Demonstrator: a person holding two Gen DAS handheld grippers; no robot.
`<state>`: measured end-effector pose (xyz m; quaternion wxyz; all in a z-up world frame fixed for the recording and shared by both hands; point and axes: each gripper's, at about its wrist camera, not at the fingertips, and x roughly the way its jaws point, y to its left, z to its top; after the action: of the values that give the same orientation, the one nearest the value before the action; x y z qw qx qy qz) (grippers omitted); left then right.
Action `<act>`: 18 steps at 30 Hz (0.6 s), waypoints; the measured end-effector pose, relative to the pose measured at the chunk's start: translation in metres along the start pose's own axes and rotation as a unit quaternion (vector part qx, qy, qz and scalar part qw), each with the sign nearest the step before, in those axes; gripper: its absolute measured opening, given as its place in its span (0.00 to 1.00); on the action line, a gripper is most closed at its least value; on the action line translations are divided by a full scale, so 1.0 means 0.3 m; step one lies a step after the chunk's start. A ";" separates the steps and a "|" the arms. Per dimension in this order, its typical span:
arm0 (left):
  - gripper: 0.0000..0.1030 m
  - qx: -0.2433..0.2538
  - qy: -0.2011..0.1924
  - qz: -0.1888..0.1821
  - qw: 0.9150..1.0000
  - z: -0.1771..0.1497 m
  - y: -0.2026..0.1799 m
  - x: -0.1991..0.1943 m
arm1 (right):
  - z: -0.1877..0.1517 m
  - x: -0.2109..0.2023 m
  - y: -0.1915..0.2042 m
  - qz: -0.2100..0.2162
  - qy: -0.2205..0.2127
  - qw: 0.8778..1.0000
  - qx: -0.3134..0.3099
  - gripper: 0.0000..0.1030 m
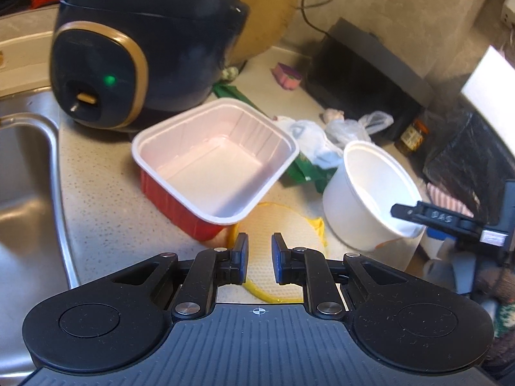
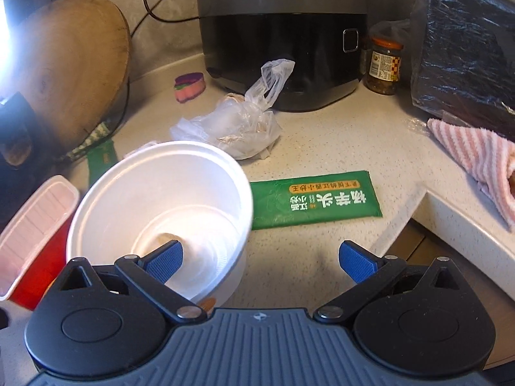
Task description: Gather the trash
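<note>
left tongs | right tongs | black arms | blue pads | silver screws | ribbed grey body

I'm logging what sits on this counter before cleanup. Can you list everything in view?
Square tray: 1, red outside, pale inside, near sink.
Paper bowl: 1, white, tilted, beside the tray.
Green packet: 1, flat on counter.
Plastic bag: 1, clear, crumpled, before the grey cooker.
Yellow-rimmed lid: 1, partly under the tray.
Dark cooker: 1, gold trim, by sink.
Grey cooker: 1, at wall.
Jar: 1, beside grey cooker.
Wooden board: 1, leaning.
Striped cloth: 1, pink.
Sink: 1, steel.
Left gripper: narrow gap, empty.
Right gripper: open.
</note>
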<state>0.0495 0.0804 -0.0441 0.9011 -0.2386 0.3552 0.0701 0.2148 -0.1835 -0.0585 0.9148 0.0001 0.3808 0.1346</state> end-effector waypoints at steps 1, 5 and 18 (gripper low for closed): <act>0.17 0.006 0.003 -0.002 1.000 0.000 -0.008 0.010 | -0.006 -0.010 -0.002 0.005 -0.002 1.000 0.004 1.00; 0.17 0.025 0.013 -0.022 0.999 0.004 -0.049 0.040 | -0.030 -0.052 -0.004 0.023 -0.014 1.000 0.014 1.00; 0.17 0.076 -0.030 -0.097 0.992 0.203 -0.273 0.084 | -0.104 -0.107 -0.041 0.078 0.006 0.996 0.042 1.00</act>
<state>0.1294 0.0367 0.0086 0.9294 -0.2009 0.3072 -0.0379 0.1743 -0.2065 -0.0595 0.8984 0.0674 0.3903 0.1897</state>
